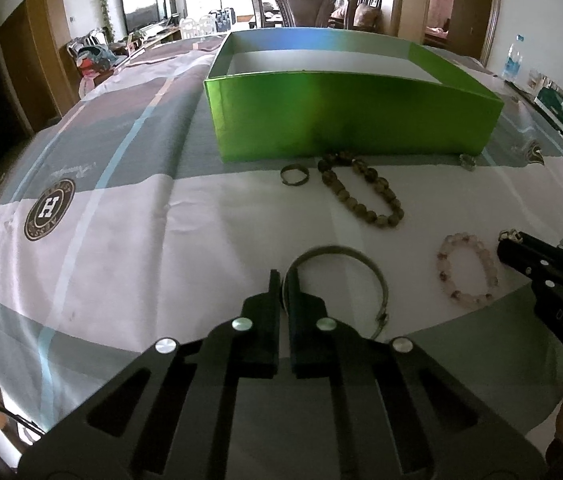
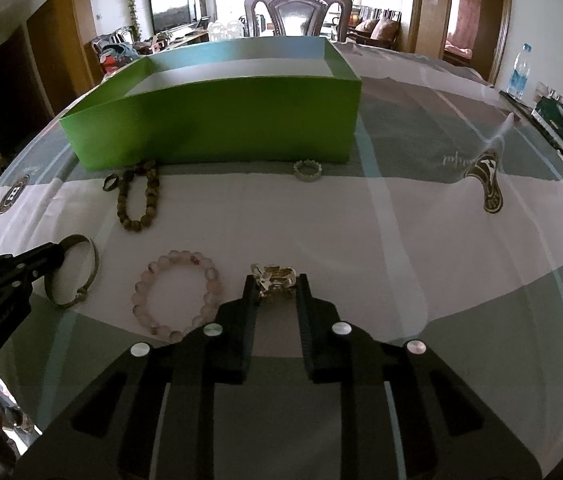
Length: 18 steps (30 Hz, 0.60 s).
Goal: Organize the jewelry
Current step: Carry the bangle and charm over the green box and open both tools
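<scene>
My left gripper is shut on the near-left band of a metal bangle that lies on the tablecloth; the right wrist view shows the same grip on the bangle. My right gripper is shut on a small gold jewelry piece, which sits between its fingertips. A pink bead bracelet lies between the two grippers. Farther back lie a dark bead bracelet, a small dark ring and a pale crown-shaped ring, all in front of an open green box.
The green box stands on a grey and white patterned tablecloth. A water bottle and a green-white packet sit at the table's right edge. A dark wooden chair stands behind the table.
</scene>
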Available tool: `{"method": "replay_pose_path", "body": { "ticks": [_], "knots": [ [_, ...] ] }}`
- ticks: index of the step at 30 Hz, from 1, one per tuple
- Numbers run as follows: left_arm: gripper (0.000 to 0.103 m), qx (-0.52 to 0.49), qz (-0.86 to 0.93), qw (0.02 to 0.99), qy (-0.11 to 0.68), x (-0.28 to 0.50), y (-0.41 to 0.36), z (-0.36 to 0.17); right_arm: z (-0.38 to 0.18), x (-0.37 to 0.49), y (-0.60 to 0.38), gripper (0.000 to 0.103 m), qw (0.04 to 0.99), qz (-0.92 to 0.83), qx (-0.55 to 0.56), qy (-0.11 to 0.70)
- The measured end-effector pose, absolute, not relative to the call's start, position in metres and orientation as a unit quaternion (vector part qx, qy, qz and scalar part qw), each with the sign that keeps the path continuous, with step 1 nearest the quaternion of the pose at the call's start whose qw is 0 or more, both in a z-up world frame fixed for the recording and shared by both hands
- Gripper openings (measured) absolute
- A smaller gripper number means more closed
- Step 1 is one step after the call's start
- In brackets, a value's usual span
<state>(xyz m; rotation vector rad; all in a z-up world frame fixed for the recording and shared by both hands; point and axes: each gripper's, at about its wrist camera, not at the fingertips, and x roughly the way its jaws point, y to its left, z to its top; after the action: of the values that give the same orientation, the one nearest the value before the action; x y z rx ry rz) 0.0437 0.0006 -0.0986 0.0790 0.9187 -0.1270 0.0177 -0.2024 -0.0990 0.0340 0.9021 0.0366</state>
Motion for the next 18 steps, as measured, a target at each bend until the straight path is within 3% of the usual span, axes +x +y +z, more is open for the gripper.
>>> {"method": "replay_pose_path", "body": {
  "ticks": [12, 18],
  "knots": [
    [0.004, 0.016, -0.068, 0.906, 0.418, 0.054, 0.02, -0.062, -0.075, 0.023, -0.197, 0.02, 0.908, 0.034, 0.008, 0.417],
    [0.004, 0.016, -0.072, 0.919, 0.388, 0.07, 0.023, -0.025, -0.035, 0.033, -0.203, 0.02, 0.926, 0.05, 0.015, 0.373]
  ]
}}
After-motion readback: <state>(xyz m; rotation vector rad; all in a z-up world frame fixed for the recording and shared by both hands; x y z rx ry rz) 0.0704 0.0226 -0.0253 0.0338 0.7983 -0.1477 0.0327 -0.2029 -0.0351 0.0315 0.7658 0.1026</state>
